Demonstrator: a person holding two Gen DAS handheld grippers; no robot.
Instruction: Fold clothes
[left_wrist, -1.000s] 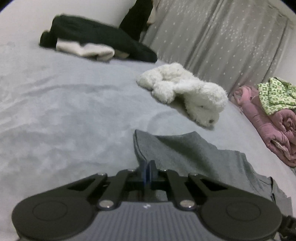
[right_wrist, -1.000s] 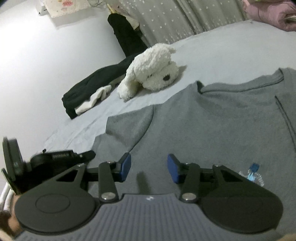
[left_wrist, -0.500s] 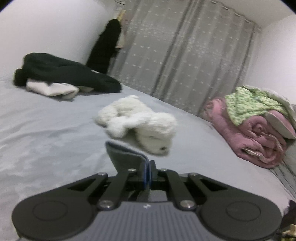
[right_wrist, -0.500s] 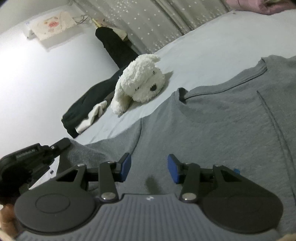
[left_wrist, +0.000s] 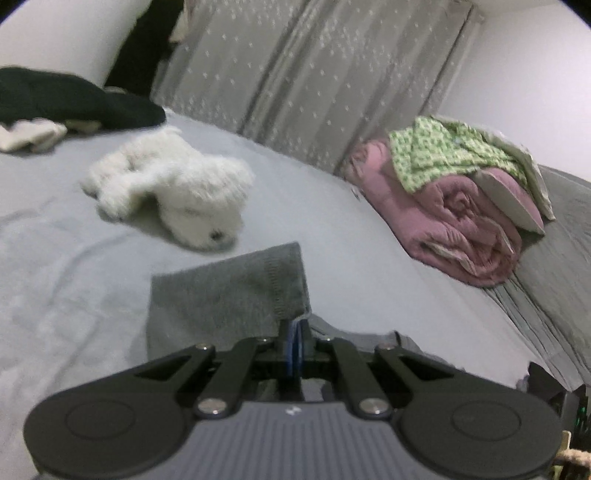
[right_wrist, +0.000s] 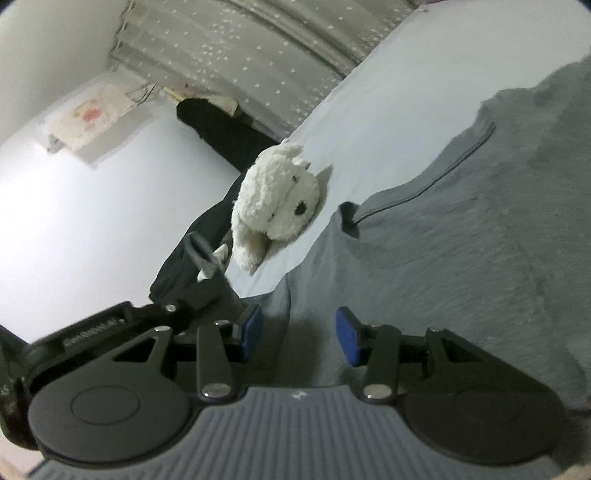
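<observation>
A grey T-shirt (right_wrist: 461, 258) lies spread on the pale grey bed, its neckline toward the plush dog. My left gripper (left_wrist: 295, 334) is shut on the hem of the shirt's sleeve (left_wrist: 229, 295), which stands lifted off the sheet and folds back toward me. In the right wrist view that raised sleeve (right_wrist: 201, 251) shows at the left, above the left tool's black housing (right_wrist: 92, 328). My right gripper (right_wrist: 299, 332) hovers open over the shirt's shoulder area, tilted, with nothing pinched between its blue pads (right_wrist: 347, 336).
A white plush dog (left_wrist: 177, 188) lies just beyond the sleeve. Black and white clothes (left_wrist: 74, 103) are piled at the far left by the wall. A rolled pink quilt (left_wrist: 461, 221) under a green patterned cloth (left_wrist: 454, 155) sits at the right. Grey curtains (left_wrist: 314, 74) hang behind the bed.
My left gripper has lifted the sleeve off the bed and carried it rightward, toward the shirt's body. The right gripper has rolled, so its view is now tilted.
</observation>
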